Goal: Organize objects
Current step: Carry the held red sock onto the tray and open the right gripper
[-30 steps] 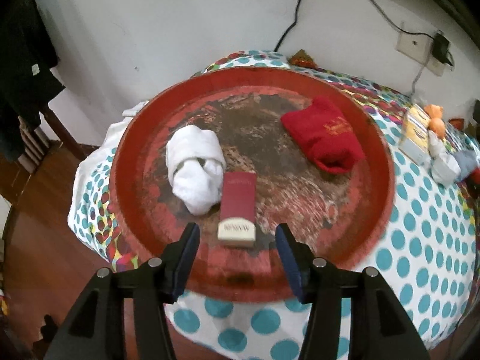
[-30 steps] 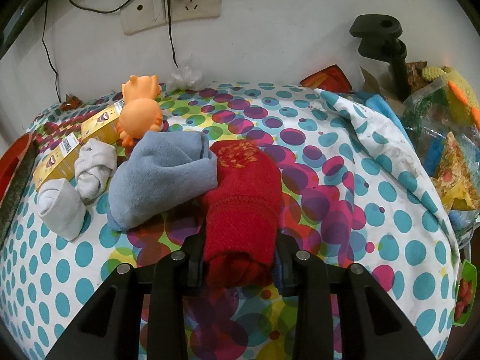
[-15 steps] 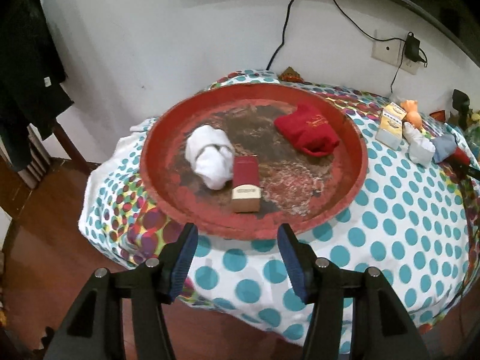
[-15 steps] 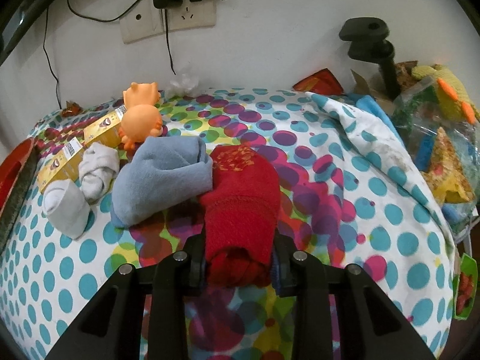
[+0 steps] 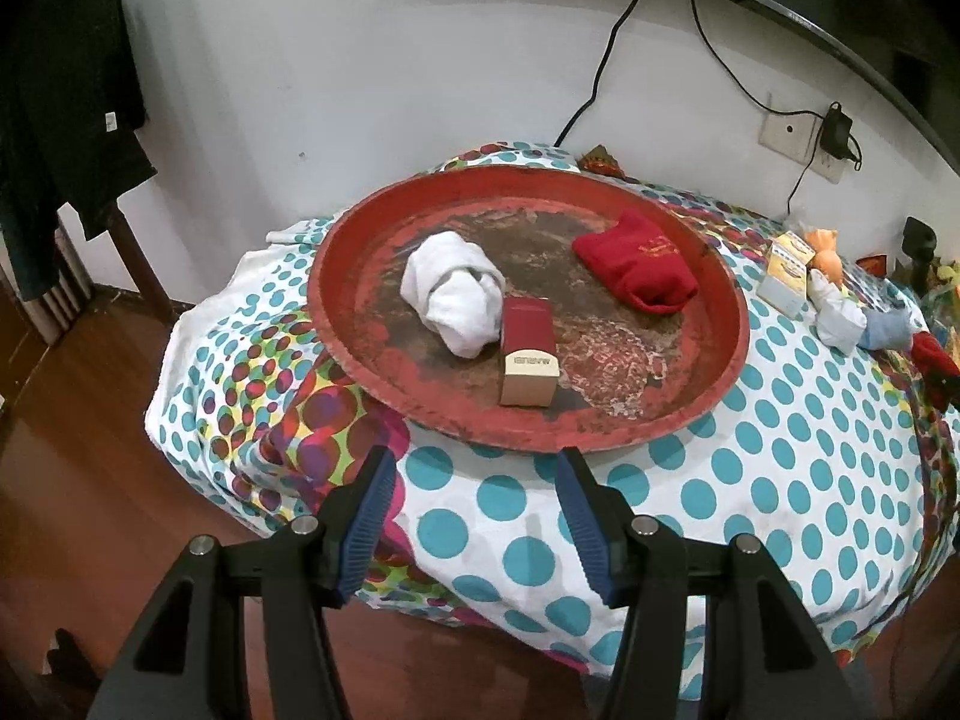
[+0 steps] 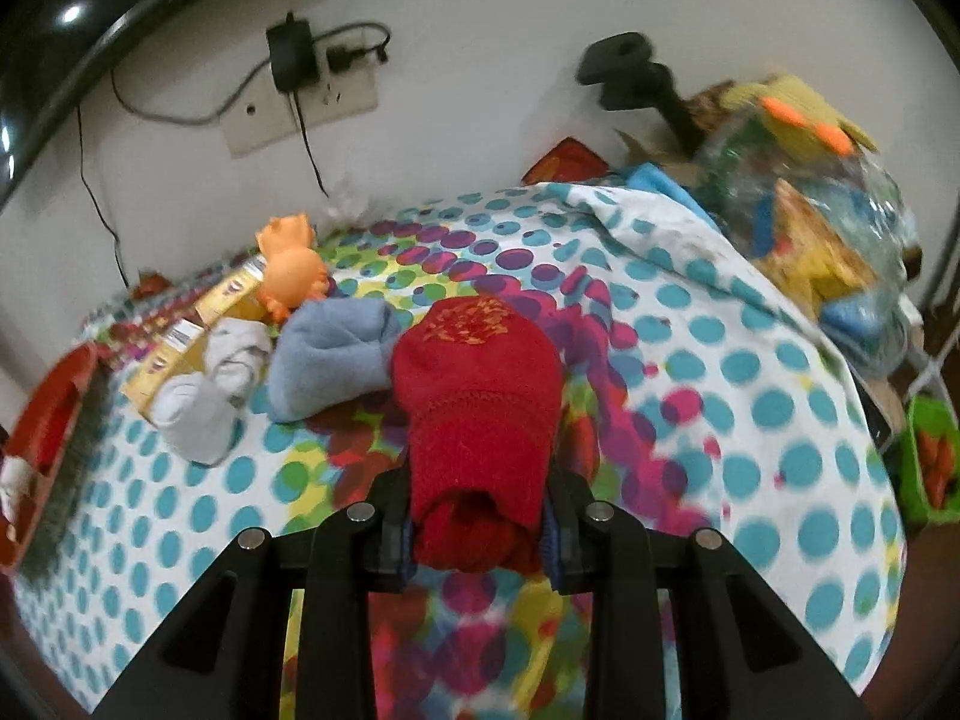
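- The worktop (image 5: 750, 480), under a white cloth printed with teal and multicoloured dots, filled both views and stood against a white wall.
- A round red tray (image 5: 729, 294), its floor worn dark in the middle, sat on the left part of the worktop in the left wrist view; only its rim (image 6: 51, 396) showed at the left edge of the right wrist view.
- The left gripper (image 5: 474, 516) hung off the near edge of the worktop, short of the tray, its blue-padded fingers (image 5: 366, 516) apart with nothing between them.
- The right gripper (image 6: 480, 528) had its fingers clamped on a rolled red sock (image 6: 480, 396), squeezing the sock's near end; the sock stuck out forward above the dotted cloth, and the view was blurred.
- A rolled white sock (image 5: 456, 294) lay on the tray, touching a red and cream box (image 5: 528, 354) just to its right.
- A second red sock (image 5: 639, 264) lay on the far right part of the tray, apart from both.
- A light blue sock (image 6: 330, 354) rested on the cloth just left of the held sock.
- Two pale rolled socks (image 6: 204, 402) lay beside yellow boxes (image 6: 174, 348).
- An orange toy (image 6: 294, 270) sat behind the blue sock.
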A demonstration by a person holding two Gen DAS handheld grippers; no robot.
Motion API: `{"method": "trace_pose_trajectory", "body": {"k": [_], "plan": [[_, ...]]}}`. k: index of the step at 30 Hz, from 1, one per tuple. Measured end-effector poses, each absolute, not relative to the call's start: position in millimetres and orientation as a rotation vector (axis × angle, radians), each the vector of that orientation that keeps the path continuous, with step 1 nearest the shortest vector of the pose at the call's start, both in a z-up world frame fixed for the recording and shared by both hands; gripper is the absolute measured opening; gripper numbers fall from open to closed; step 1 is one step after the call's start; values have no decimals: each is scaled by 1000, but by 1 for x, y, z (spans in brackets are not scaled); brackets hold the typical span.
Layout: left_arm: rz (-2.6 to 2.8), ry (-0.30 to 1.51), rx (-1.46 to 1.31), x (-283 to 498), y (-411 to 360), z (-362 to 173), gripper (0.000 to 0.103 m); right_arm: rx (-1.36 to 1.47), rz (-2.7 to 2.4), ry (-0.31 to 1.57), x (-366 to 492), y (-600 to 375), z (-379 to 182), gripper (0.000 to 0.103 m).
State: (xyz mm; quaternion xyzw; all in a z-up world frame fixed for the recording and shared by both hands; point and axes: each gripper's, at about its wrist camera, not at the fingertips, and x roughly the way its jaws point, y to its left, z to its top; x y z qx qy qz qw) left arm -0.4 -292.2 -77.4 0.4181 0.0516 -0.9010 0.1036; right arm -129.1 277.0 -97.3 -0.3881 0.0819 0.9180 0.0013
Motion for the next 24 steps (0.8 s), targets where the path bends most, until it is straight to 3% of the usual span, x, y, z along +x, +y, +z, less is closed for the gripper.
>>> {"method": "trace_pose_trajectory", "body": {"k": [13, 24], "plan": [[-2627, 237, 1232, 7, -311, -77, 57, -1224, 3041, 138, -83, 225, -59, 29], [-2591, 275, 1265, 7, -321, -84, 57, -1393, 3297, -48, -101, 54, -55, 29]]}}
